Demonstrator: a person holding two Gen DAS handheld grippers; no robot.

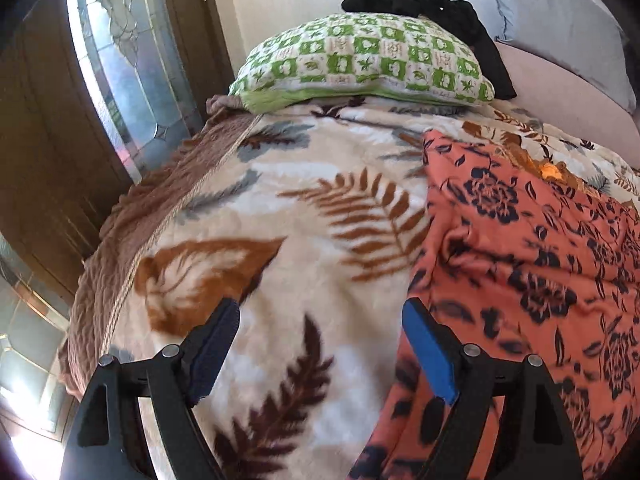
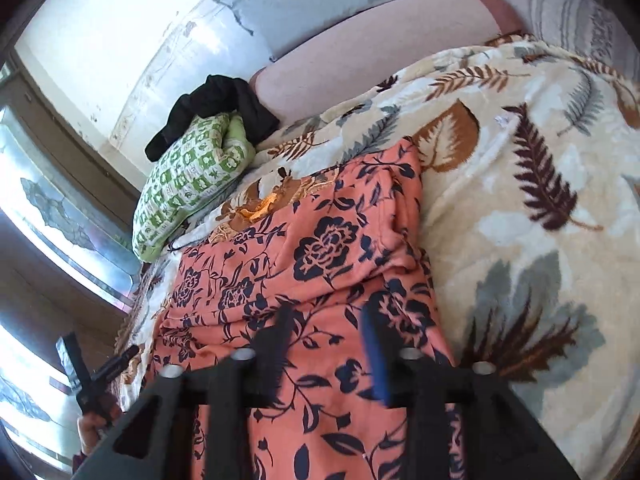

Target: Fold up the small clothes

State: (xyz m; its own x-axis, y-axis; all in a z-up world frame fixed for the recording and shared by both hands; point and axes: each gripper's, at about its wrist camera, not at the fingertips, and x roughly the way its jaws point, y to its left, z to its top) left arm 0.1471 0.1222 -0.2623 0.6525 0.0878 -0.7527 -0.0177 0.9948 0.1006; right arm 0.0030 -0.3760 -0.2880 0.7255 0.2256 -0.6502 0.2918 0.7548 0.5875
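An orange garment with dark blue flowers (image 1: 528, 264) lies spread on a cream leaf-print blanket (image 1: 304, 208). My left gripper (image 1: 320, 320) is open and empty, over the blanket at the garment's left edge; its right finger (image 1: 428, 352) is over the cloth's edge. In the right wrist view the same garment (image 2: 304, 248) lies under my right gripper (image 2: 328, 328), whose fingers are parted and hold nothing, hovering over its near part. The left gripper (image 2: 96, 376) also shows at the lower left of that view.
A green checked pillow (image 1: 360, 64) lies at the head of the bed with a black garment (image 1: 432, 8) on it. A grey pillow (image 1: 560, 20) and pink sheet (image 2: 360, 68) lie beyond. A glass-panelled wooden door (image 1: 120, 80) stands left of the bed.
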